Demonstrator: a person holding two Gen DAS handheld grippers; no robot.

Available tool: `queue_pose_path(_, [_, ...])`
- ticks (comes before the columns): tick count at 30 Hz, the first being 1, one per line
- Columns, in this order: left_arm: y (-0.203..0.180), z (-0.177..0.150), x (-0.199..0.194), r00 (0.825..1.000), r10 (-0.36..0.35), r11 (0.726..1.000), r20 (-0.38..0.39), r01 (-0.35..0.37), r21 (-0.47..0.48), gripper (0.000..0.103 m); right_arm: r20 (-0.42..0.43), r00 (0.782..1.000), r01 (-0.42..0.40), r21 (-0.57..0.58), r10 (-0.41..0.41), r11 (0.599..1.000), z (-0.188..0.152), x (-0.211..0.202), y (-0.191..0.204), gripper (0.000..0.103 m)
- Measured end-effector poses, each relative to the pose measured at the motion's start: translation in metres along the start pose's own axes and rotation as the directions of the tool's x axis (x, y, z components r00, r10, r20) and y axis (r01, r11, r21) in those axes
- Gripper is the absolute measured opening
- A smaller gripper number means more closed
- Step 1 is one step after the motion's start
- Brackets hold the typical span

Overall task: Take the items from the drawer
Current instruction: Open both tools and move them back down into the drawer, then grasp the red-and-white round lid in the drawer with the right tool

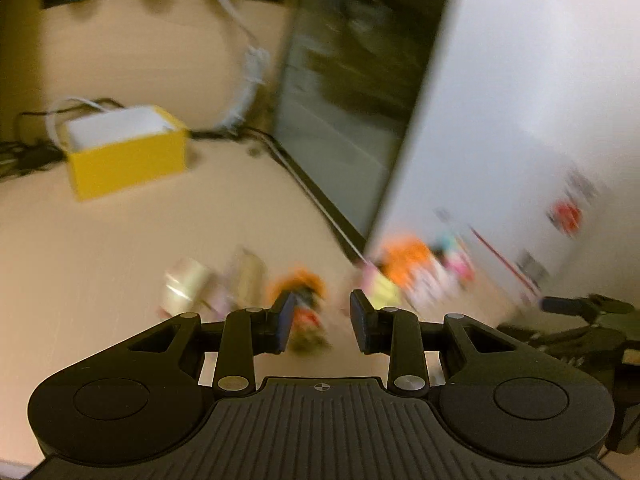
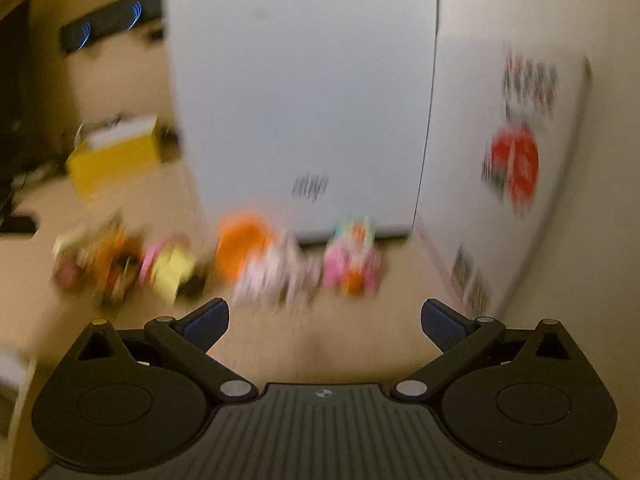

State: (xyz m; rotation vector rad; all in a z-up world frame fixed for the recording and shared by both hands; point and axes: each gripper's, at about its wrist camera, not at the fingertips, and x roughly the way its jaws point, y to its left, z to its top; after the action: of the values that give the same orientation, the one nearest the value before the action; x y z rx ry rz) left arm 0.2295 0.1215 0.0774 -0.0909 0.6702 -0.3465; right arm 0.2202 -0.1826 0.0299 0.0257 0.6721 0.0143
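We hold our left gripper (image 1: 320, 322) low over a pale beige tabletop (image 1: 120, 248), its jaws set at a narrow gap with nothing clamped between them. Just past its fingertips lies a blurred small orange and dark packet (image 1: 302, 294), and to the left of that a cream-coloured wrapped item (image 1: 186, 288). Our right gripper (image 2: 324, 322) has its jaws spread wide and empty. Beyond it, a loose row of small colourful items runs across the table: a yellow packet (image 2: 174, 270), a round orange item (image 2: 244, 246) and a pink packet (image 2: 352, 264); all are too blurred to identify. Behind them stands a tall white box (image 2: 300, 80) with printed labels. A yellow open-topped box (image 1: 128, 152) sits far left. We cannot make out the drawer itself.
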Motion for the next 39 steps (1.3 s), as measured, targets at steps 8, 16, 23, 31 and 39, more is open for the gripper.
queue_pose_path(8, [-0.065,-0.059,0.041,0.972,-0.084,0.985,-0.221,0.115,0.132,0.034,-0.159,0.986,-0.055,-0.057,0.045,0.997,-0.071,-0.026,0.022,0.093])
queue_pose_path(16, [-0.061,-0.084,0.064,0.942,0.040,0.992,-0.334,0.004,0.128,0.034,-0.296,0.952,-0.093,-0.031,0.079,0.995,-0.062,-0.001,0.013,0.080])
queue_pose_path(23, [-0.047,-0.091,0.064,0.930,0.050,0.994,-0.365,-0.012,0.107,0.034,-0.334,0.937,-0.169,-0.164,0.106,0.972,-0.050,0.055,0.056,0.080])
queue_pose_path(31, [-0.031,-0.093,0.063,0.928,0.050,0.997,-0.370,-0.027,0.068,0.034,-0.325,0.943,-0.164,-0.280,0.067,0.946,-0.057,0.097,0.085,0.080])
queue_pose_path(39, [-0.022,-0.095,0.060,0.926,0.050,0.999,-0.373,-0.040,0.035,0.034,-0.357,0.931,-0.177,-0.274,0.071,0.945,-0.062,0.121,0.087,0.080])
